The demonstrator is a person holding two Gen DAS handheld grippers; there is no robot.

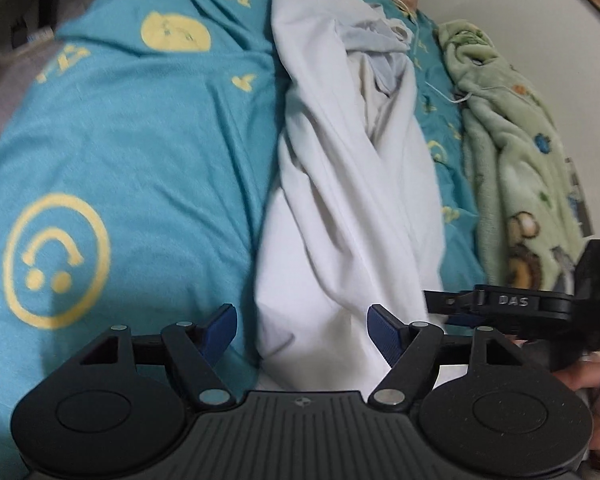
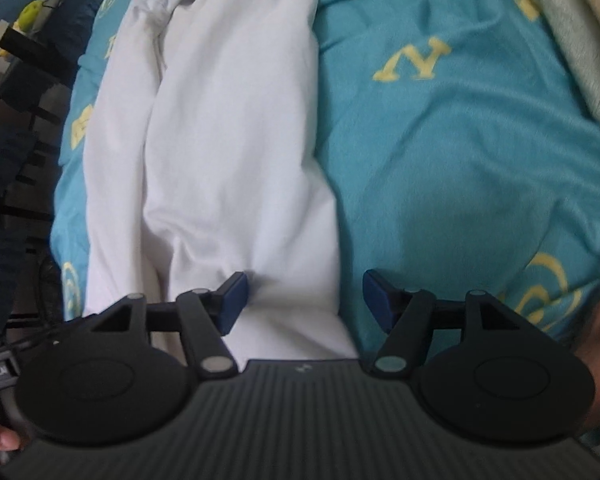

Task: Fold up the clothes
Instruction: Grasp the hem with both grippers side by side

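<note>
Teal bedding [image 1: 148,152] with yellow smiley prints carries a white garment [image 1: 340,200], lying long and rumpled. Both the left gripper [image 1: 302,330] and right gripper [image 2: 304,296] hang spread, empty, at its near end. Judging so, pinch matching corners squarely, avoiding bunched layers.

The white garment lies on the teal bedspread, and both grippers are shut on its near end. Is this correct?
Not quite. The white garment does lie on the teal bedspread, but both grippers are open: the right gripper in the right wrist view, the left gripper in the left wrist view.
</note>
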